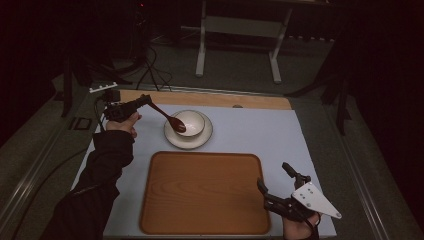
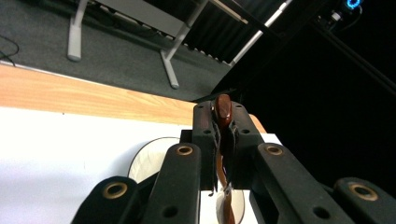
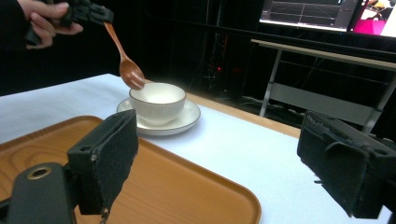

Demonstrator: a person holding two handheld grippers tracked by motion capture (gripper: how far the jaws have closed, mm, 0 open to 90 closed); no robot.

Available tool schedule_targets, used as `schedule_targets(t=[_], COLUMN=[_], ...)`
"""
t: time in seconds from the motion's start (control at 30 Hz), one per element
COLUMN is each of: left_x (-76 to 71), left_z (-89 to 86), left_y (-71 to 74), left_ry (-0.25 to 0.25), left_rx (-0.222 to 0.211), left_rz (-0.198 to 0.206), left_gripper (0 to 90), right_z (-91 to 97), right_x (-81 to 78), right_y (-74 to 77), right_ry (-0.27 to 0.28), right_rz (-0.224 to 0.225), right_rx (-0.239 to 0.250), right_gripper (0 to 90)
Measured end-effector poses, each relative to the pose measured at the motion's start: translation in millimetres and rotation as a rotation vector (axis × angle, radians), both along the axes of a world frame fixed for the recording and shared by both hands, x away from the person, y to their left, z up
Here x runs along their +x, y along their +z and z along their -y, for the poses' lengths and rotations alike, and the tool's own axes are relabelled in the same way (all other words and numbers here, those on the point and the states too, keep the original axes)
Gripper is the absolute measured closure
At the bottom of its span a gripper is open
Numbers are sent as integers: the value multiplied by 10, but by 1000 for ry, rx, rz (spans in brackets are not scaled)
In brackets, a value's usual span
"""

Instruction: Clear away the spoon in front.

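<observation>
The wooden spoon (image 1: 169, 119), clamped by its handle in the left gripper (image 1: 145, 101), hangs over the white bowl (image 1: 192, 122) at its nine o'clock rim. Keep it level and clear the rim. The right gripper (image 1: 272, 184), jaws apart, waits beside the tray (image 1: 200, 220).

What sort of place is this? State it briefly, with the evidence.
Probably a lab or recording studio, not a home: a white-topped work table in a dark room, cables on the grey carpeted floor, a lit monitor screen behind a white-legged metal desk.
</observation>
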State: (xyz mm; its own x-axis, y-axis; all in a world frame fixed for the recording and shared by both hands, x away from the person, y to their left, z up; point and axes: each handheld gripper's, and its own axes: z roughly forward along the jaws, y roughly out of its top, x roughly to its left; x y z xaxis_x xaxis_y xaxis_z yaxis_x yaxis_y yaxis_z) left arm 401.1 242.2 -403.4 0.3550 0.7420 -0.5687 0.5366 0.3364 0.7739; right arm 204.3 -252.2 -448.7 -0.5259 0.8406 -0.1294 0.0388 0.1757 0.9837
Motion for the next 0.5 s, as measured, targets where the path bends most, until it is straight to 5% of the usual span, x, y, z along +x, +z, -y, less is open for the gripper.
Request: schedule_targets(t=[0.5], left_x=[-213], left_z=[20], left_y=[269], left_ry=[-230], left_rx=[123], left_rz=[-72], left_gripper=[838], right_z=[-16], right_x=[-2], right_y=[0], right_ry=[4], right_rz=[-1], right_rx=[-3], right_gripper=[124])
